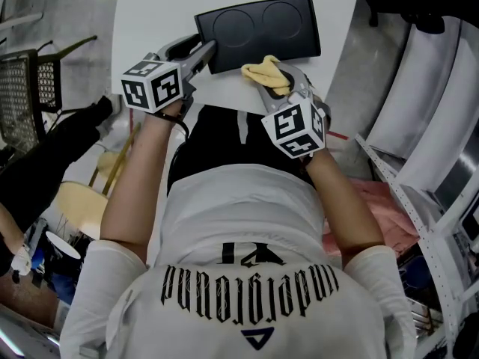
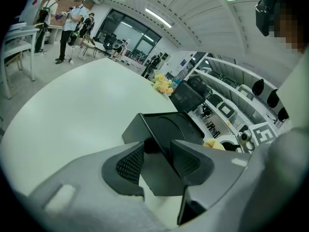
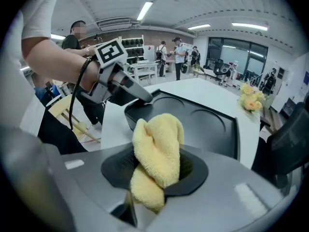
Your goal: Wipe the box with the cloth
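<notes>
A flat black box point(image 1: 258, 32) with two round recesses in its top lies on the white table point(image 1: 157, 13). My left gripper point(image 1: 206, 51) is shut on the box's near left corner; in the left gripper view the box edge point(image 2: 166, 129) sits between the two pads of that gripper point(image 2: 157, 161). My right gripper point(image 1: 281, 77) is shut on a bunched yellow cloth point(image 1: 268, 73), just before the box's near edge. In the right gripper view the cloth point(image 3: 157, 153) sticks up from the right gripper point(image 3: 157, 170), with the box point(image 3: 193, 120) behind it and the left gripper point(image 3: 130, 93) at its corner.
Yellow flowers point(image 3: 251, 98) lie at the table's far end. A black mesh chair point(image 1: 30, 88) and a wooden chair point(image 1: 82, 200) stand to the left. White shelving point(image 1: 419, 200) runs along the right. People stand in the background point(image 2: 72, 21).
</notes>
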Demonstrator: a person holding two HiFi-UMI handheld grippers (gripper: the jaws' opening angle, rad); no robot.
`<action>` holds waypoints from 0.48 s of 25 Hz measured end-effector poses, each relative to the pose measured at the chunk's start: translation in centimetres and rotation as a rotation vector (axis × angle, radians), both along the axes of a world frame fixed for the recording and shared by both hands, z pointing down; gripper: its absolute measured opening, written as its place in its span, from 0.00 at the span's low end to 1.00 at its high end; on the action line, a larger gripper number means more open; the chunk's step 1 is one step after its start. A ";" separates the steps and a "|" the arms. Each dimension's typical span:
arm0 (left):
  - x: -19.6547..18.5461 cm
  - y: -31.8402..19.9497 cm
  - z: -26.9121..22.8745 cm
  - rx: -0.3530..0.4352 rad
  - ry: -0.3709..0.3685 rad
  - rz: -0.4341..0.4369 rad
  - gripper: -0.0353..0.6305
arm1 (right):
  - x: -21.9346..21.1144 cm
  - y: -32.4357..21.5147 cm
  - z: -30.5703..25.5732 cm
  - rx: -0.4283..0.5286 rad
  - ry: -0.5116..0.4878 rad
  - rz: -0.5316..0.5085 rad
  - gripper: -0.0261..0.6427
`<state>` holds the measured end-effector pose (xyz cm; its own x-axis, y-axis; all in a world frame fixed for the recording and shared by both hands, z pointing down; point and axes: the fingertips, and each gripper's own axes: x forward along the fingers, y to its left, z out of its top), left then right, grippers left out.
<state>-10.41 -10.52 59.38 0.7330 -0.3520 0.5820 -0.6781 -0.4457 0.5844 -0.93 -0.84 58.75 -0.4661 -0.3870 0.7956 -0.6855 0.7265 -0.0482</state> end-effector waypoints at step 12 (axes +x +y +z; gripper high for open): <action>0.2 0.1 0.2 -0.012 -0.011 0.020 0.34 | 14.3 -2.4 1.6 -0.004 0.139 0.108 0.24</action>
